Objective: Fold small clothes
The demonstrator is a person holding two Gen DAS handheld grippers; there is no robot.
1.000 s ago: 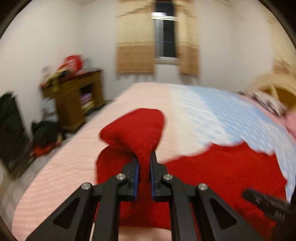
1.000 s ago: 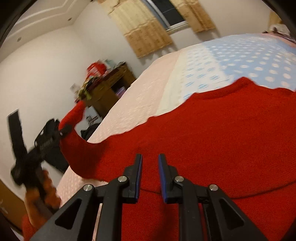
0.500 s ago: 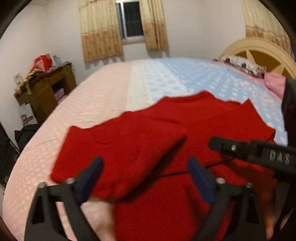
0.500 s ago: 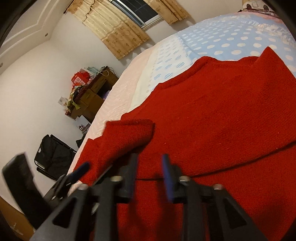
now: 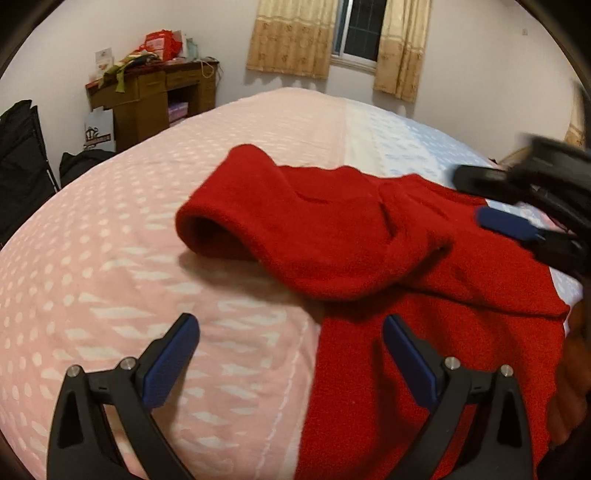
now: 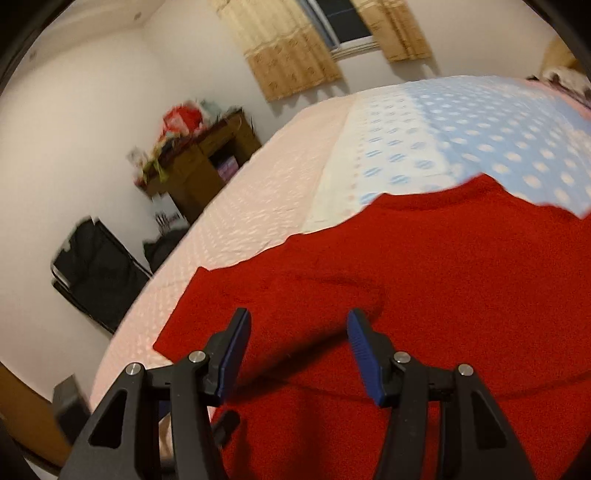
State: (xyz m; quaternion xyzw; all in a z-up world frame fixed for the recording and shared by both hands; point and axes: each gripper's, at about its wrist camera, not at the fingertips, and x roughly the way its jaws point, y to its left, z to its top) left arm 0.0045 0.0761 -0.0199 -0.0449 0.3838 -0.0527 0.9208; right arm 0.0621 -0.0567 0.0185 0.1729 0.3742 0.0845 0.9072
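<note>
1. Bed [image 5: 110,258]: pink/white/blue dotted cover, carries the whole job. Desk [image 5: 155,96] and window [image 5: 356,33] at the far wall, not involved.
2. Sweater [image 5: 424,295]: red knit, lying on the bed, body spread flat towards the right side of the left-wrist view. In the right-wrist view it fills the lower half, sweater [image 6: 424,295].
3. Sleeve [image 5: 295,221]: a sec ago it was pinched up in the air by the left tool; now it lies folded across the chest, cuff end open towards the pink side (a loose hump, not pressed flat).
4. Left gripper [image 5: 291,354]: was clamped on the sleeve, now jaws wide apart, nothing between them, hovering low over the sweater's near edge and the cover.
5. Right gripper [image 6: 295,343]: was nearly closed, jaws now opening, abt half-wide, over the fabric; no cloth pinched that I can see.
6. Reading: first sleeve fold looks delivered and released. Judged approx early-to-mid task; other sleeve and the body fold presumably remain. Hump may need smoothing before the next fold.
</note>
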